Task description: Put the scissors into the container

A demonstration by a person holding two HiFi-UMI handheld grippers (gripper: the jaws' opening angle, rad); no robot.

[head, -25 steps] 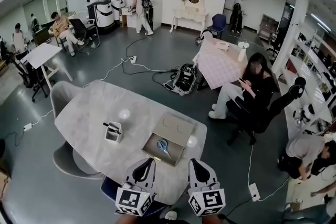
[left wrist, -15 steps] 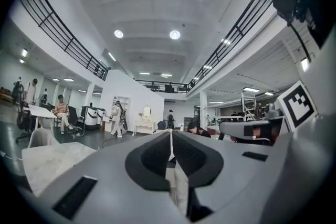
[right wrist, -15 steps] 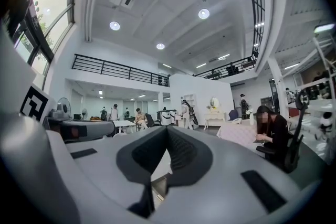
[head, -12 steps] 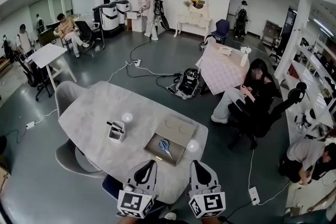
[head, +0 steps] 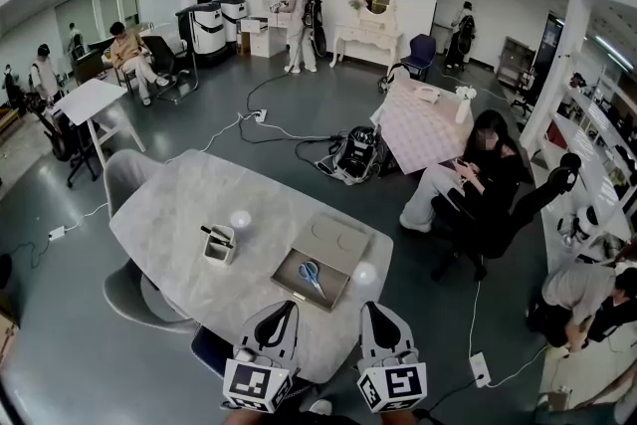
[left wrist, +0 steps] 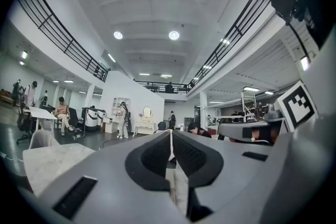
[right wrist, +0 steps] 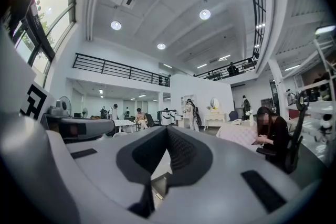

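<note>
Blue-handled scissors (head: pixel 311 274) lie inside an open shallow box, the container (head: pixel 282 281), on the near part of the white marble table (head: pixel 179 204). The box's lid (head: pixel 338 238) lies flat behind it. My left gripper (head: pixel 289 306) and right gripper (head: pixel 366 307) hover side by side over the table's near edge, just short of the box and touching nothing. Both are shut and empty. In the left gripper view the gripper (left wrist: pixel 169 132) has its jaws closed together. The right gripper (right wrist: pixel 167 128) in its own view looks the same.
A small white holder (head: pixel 218 245) with a dark pen stands left of the box. A grey chair (head: pixel 124 176) sits at the table's far left. A seated person (head: pixel 483 176) and other people, cables and furniture fill the floor beyond.
The head view has shifted slightly. Both grippers stay shut in about the same place, and the scissors lie in the box throughout. A person at the back has walked to the right.
</note>
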